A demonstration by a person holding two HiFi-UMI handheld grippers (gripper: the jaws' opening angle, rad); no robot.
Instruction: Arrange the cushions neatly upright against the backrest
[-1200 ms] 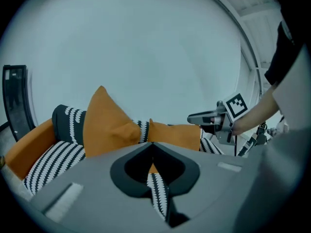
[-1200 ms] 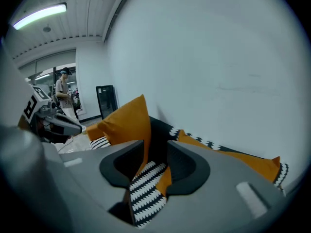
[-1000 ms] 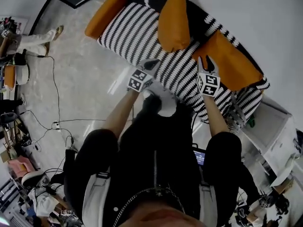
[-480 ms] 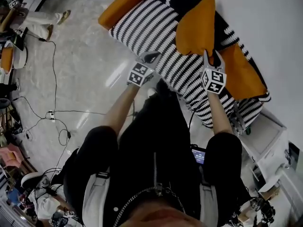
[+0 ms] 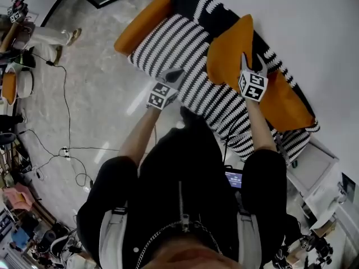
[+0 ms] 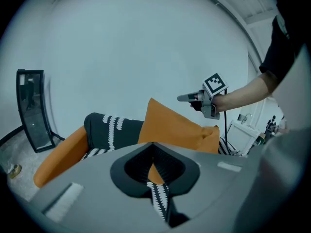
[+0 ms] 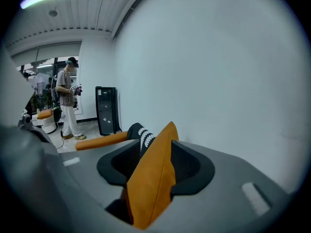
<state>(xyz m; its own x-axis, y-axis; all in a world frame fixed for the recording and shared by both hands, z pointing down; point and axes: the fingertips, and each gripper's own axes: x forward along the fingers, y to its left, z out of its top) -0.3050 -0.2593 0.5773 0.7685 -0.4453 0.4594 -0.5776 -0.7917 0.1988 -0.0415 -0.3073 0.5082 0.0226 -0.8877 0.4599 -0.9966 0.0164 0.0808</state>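
The right claw [image 5: 252, 61], its jaws just widening, loosely straddles the edge of the upright orange cushion [image 5: 227, 52] against the backrest [image 5: 207, 7]. The left claw [image 5: 175, 75], pressed together, hovers over the seat [image 5: 168, 41].

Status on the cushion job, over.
Left gripper shut, empty. Right gripper jaws just opening, orange cushion edge between them, upright near the backrest. Second cushion lies low beside it, not blocking.
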